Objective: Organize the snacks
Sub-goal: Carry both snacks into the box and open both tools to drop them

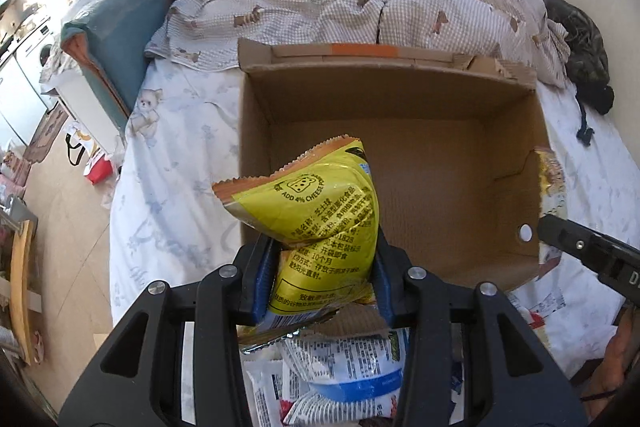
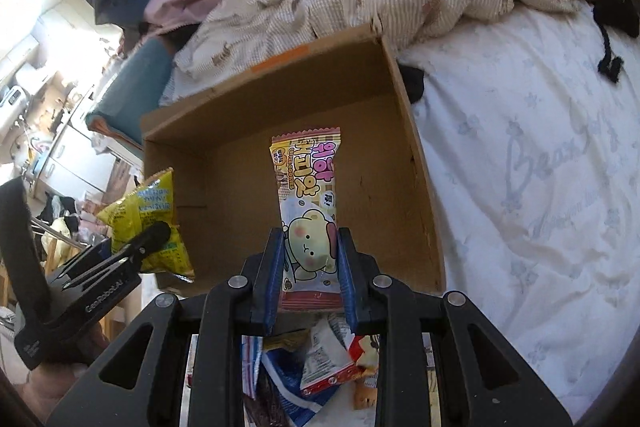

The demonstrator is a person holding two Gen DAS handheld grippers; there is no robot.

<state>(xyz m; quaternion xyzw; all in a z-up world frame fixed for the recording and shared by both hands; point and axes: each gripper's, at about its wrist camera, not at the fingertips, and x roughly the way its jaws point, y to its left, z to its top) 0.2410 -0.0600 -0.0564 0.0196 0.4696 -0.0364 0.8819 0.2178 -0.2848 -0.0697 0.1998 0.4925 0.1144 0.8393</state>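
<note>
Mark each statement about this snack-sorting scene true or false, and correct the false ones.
1. The left tongs grip a yellow packet. True.
2. The cardboard box is already full of snacks. False: its floor is bare.
3. The right tongs are empty. False: they clamp a pink-lettered packet.
4. The box sits on a bed. True.
5. More snacks lie below the tongs. True.

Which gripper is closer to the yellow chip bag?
Left. The left gripper is clamped right on the yellow chip bag, holding it over the cardboard box. The right gripper holds a pink cookie pack, off to the bag's right.
</note>
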